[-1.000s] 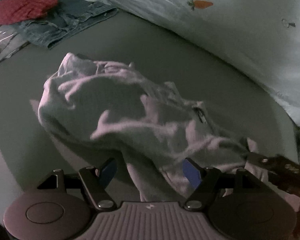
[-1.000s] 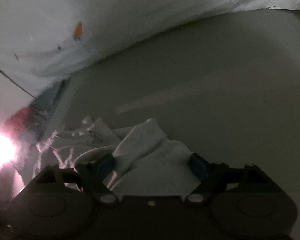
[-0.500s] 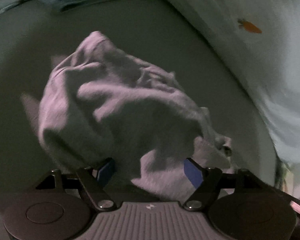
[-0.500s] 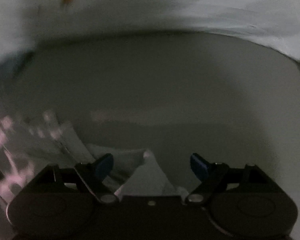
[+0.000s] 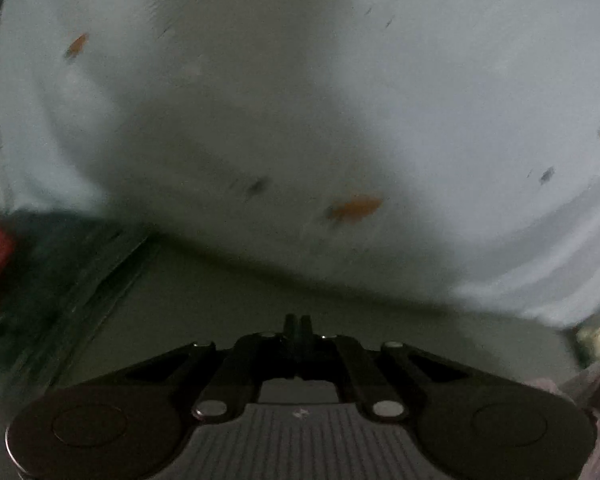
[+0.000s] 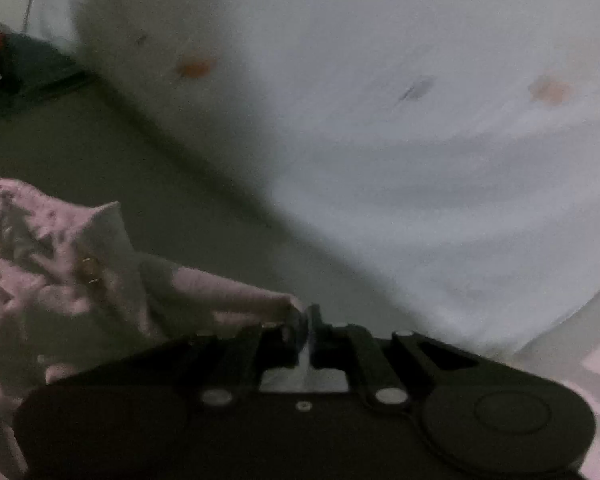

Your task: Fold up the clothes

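Meanwhile, the right gripper point(image 6: 305, 320) clamps a corner of the pale pink garment point(image 6: 60, 264), which trails off to its left above the grey bed point(image 6: 148, 168). The left gripper point(image 5: 298, 322) has its fingers pressed together; nothing visible between them. A carrot-print duvet point(image 5: 340, 100) fills the background.

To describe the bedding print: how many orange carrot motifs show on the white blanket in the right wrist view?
2 on the white blanket: one carrot upper left, one far right. Blur and folds may hide more.
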The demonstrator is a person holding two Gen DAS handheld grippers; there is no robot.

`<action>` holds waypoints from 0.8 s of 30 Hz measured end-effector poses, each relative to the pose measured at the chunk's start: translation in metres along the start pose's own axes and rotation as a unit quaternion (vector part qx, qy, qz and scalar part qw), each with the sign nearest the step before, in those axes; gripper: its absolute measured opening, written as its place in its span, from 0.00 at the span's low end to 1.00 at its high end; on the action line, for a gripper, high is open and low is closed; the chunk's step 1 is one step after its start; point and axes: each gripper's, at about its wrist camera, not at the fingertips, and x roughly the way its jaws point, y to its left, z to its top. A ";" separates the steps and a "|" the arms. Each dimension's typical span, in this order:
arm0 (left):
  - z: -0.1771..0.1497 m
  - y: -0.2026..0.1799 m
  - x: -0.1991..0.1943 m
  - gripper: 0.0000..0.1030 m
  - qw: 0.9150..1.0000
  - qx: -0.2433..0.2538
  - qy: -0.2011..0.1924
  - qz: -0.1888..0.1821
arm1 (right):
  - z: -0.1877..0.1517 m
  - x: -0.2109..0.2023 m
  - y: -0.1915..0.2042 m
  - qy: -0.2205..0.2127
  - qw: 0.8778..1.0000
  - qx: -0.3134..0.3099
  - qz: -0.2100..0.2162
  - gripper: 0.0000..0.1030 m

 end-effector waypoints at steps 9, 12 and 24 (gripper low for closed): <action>-0.066 -0.054 -0.038 0.25 0.995 -0.058 0.086 -0.004 | -0.052 0.024 -0.059 0.034 0.993 0.097 -0.062 0.54; -0.121 -0.077 -0.055 0.26 0.982 -0.067 0.176 0.025 | -0.091 0.007 -0.028 0.019 0.996 0.084 0.027 0.72; -0.165 -0.157 -0.111 0.62 0.973 -0.088 0.189 0.100 | -0.123 0.026 0.083 -0.065 0.933 -0.199 0.291 0.72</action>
